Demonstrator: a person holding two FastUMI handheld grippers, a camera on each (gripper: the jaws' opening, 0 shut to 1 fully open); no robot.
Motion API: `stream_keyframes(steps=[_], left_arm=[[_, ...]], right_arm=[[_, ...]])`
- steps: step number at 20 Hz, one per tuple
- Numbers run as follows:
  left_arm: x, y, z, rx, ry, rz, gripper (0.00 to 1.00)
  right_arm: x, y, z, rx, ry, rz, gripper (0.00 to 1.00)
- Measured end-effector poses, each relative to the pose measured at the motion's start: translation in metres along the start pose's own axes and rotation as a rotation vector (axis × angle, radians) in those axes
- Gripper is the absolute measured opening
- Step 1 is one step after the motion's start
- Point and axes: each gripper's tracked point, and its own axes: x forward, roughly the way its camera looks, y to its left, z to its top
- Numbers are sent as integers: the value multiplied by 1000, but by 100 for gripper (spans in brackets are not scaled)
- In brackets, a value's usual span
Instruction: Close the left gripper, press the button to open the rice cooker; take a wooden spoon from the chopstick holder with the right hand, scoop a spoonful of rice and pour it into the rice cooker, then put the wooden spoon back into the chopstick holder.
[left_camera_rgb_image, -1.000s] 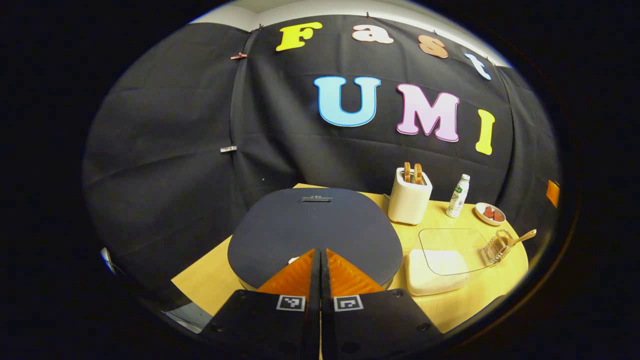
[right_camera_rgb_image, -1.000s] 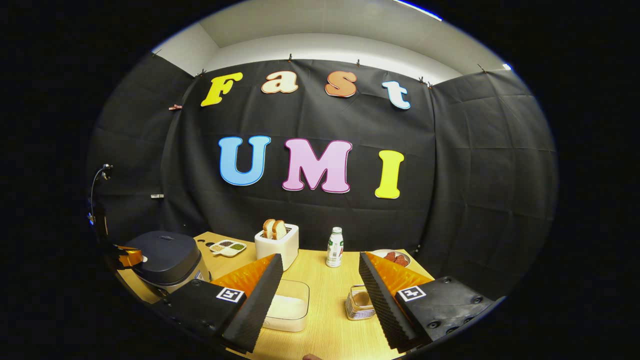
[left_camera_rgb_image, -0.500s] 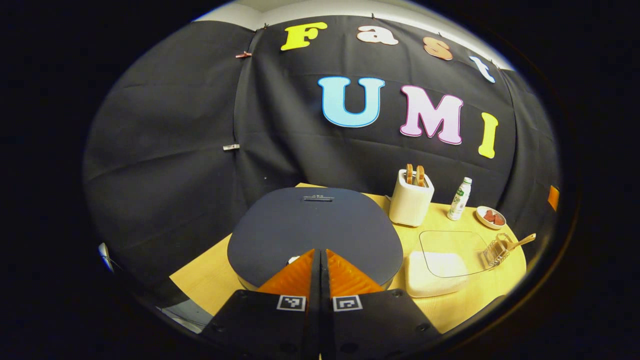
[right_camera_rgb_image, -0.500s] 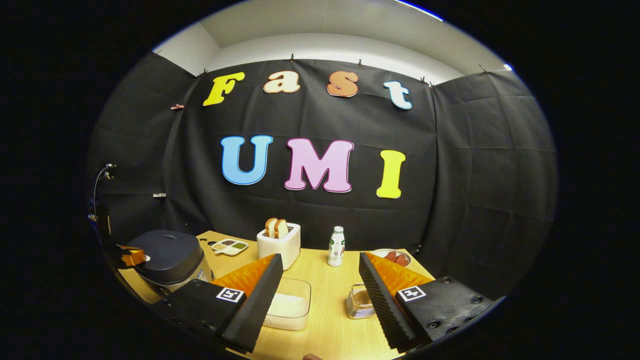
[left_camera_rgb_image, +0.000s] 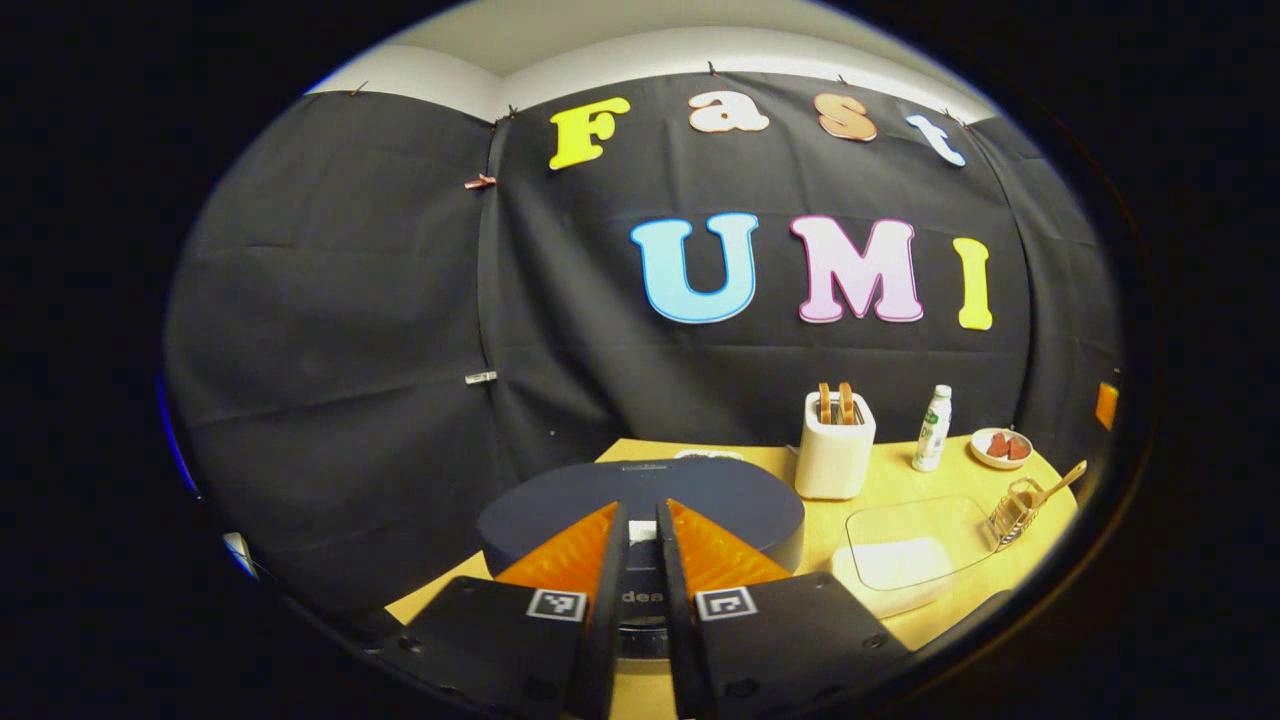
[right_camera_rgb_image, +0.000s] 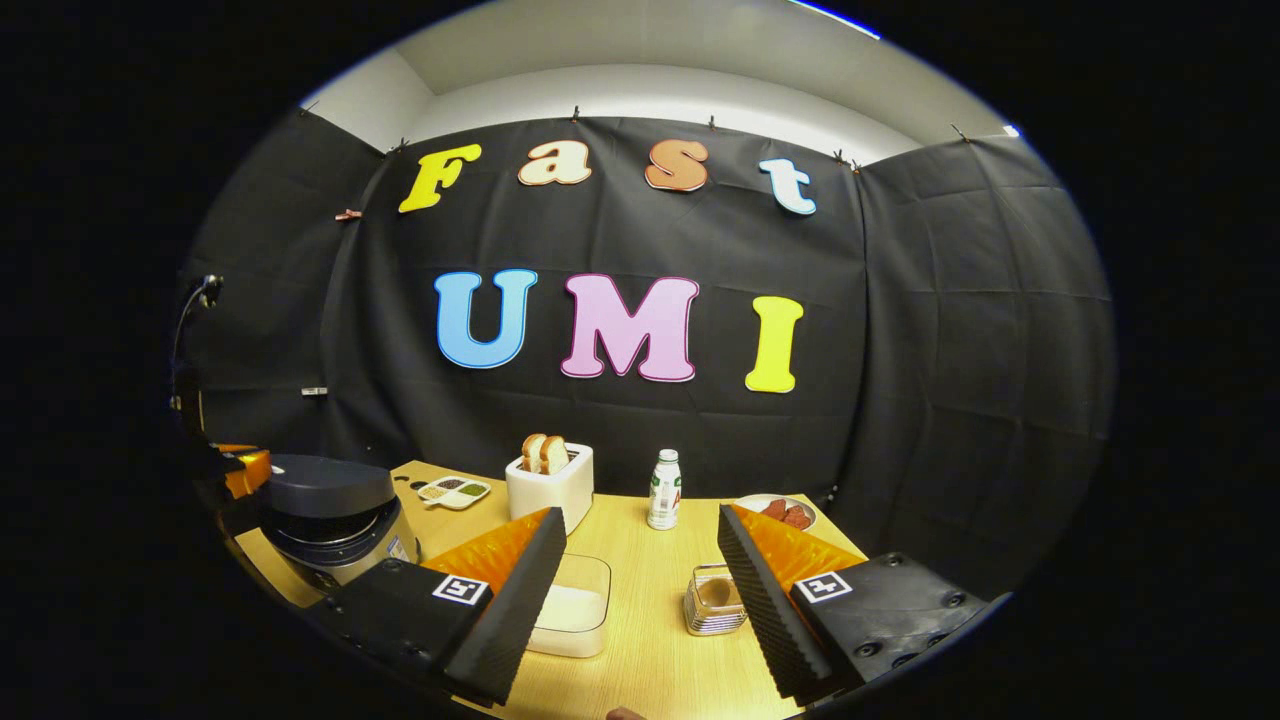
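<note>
In the left gripper view, the left gripper (left_camera_rgb_image: 640, 520) has its fingers nearly together, a narrow slit between them and nothing held. Just past the tips sits the rice cooker (left_camera_rgb_image: 640, 505), its dark lid (left_camera_rgb_image: 560, 500) lifted a little so a gap shows along the front; the fingers frame the cooker's front face. In the right gripper view the same cooker (right_camera_rgb_image: 335, 520) stands at the left of the counter (right_camera_rgb_image: 640, 600) with its lid (right_camera_rgb_image: 325, 485) raised off the body, and the left gripper (right_camera_rgb_image: 245, 468) hangs just beside the lid's left edge.

The right gripper (right_camera_rgb_image: 640, 570) is wide open and empty. Between its fingers lie one clear rice box (right_camera_rgb_image: 575, 610) with white rice, close to the left finger, and one wire chopstick holder (right_camera_rgb_image: 715, 600), just beside the right finger. In the left gripper view the holder (left_camera_rgb_image: 1012, 505) stands at the far right of the counter with one wooden spoon (left_camera_rgb_image: 1055, 482) leaning out of it, handle pointing up and right; the rice box (left_camera_rgb_image: 900, 555) lies between holder and cooker.

Farther back stand one white toaster (right_camera_rgb_image: 550, 485) with two slices of bread, one small bottle (right_camera_rgb_image: 662, 490), one plate (right_camera_rgb_image: 775, 512) of reddish pieces, and one divided dish (right_camera_rgb_image: 455, 491) behind the cooker.
</note>
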Motion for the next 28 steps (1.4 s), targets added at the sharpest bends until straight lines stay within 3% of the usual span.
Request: stream_keyframes(steps=[2,8,14,21,25,28], left_arm=[[-9,3,19,-3,-59,9,43],[-17,4,34,-13,-86,34,67],[-31,7,47,-1,-99,78,71],[-54,4,52,40,-87,126,72],[-68,-2,59,53,-85,165,72],[-78,-12,58,56,-71,169,84]], right_arm=[[0,-5,-1,1,1,0,95],[4,-25,-26,69,48,-13,96],[24,-78,-77,149,135,-100,95],[55,-130,-156,414,282,-191,93],[77,-145,-190,503,337,-217,93],[96,-151,-199,539,342,-213,93]])
